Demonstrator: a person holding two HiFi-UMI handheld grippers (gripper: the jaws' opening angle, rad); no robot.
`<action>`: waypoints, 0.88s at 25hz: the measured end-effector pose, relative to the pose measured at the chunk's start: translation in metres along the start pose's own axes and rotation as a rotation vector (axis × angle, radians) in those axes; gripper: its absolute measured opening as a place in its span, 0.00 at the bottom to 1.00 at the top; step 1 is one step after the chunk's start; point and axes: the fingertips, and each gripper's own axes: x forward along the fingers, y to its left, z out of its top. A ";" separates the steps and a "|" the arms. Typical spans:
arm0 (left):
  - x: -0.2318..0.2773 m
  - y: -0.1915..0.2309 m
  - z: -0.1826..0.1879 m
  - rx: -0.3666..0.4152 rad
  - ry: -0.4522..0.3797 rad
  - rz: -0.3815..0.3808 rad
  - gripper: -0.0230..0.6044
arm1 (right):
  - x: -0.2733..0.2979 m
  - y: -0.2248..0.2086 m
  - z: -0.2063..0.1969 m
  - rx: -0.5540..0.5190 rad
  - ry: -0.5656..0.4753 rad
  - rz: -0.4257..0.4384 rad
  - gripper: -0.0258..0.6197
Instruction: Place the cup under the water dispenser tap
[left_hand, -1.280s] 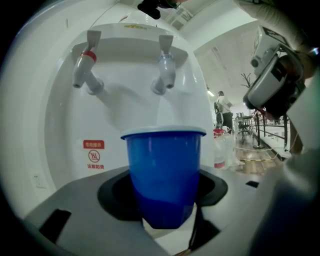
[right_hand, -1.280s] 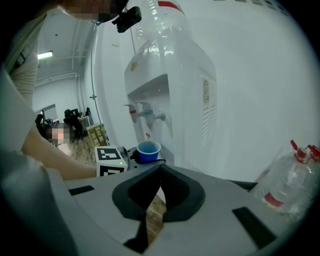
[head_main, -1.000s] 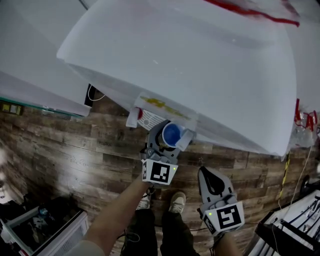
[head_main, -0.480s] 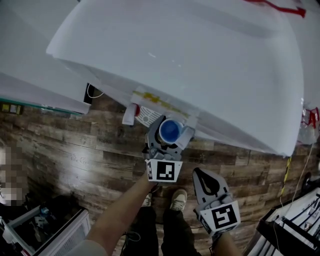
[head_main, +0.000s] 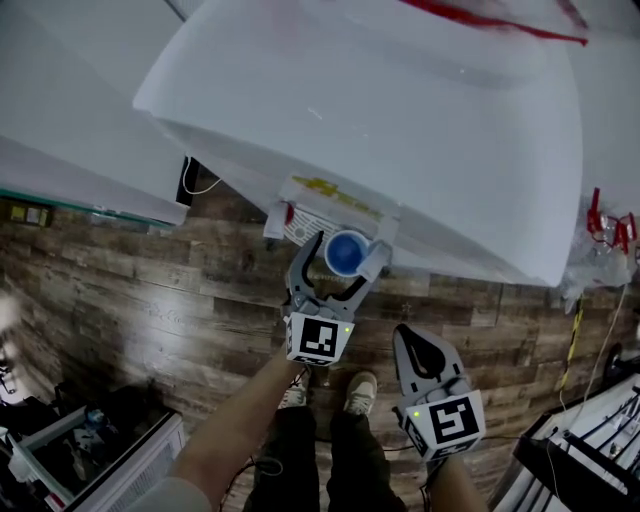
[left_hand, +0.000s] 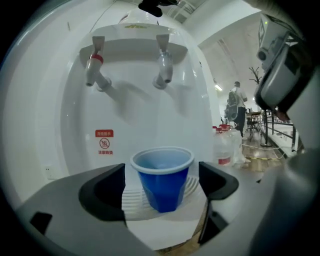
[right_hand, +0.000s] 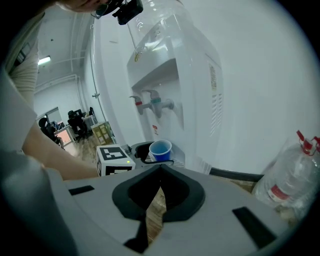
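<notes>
Since a second ago, the left tool (left_hand: 161, 172) has let go of the cup (left_hand: 162, 175). Its two jaws, which sat close against the cup's sides, now stand wide and are opening, with a clear gap on each side. The cup stays between them, untouched.

One blue cup is in view. It stands upright on the white ribbed drip tray (left_hand: 131, 200) of the single white water dispenser (left_hand: 200, 100). Its long axis is vertical, its open mouth faces up and its narrower base is down. The dispenser has two taps: one with a red band (left_hand: 95, 67) on the left of the left gripper view, and one plain grey tap (left_hand: 163, 70). The cup sits directly below the grey tap, well beneath its spout.

Two tools are in view. The right tool (right_hand: 160, 170) hangs back from the dispenser, over the wooden floor (head_main: 150, 290). Its jaw tips meet and it holds nothing.

One large clear water bottle (right_hand: 290, 175) with a red cap stands to the right of the dispenser.
</notes>
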 end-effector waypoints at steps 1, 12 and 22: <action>-0.005 0.002 0.004 -0.011 0.006 -0.004 0.76 | -0.003 0.001 0.006 -0.002 -0.003 -0.005 0.05; -0.073 0.014 0.073 -0.037 0.087 -0.031 0.66 | -0.059 0.013 0.081 0.088 -0.034 -0.031 0.05; -0.140 0.029 0.191 -0.031 0.098 -0.039 0.61 | -0.143 0.038 0.168 0.005 -0.113 -0.075 0.05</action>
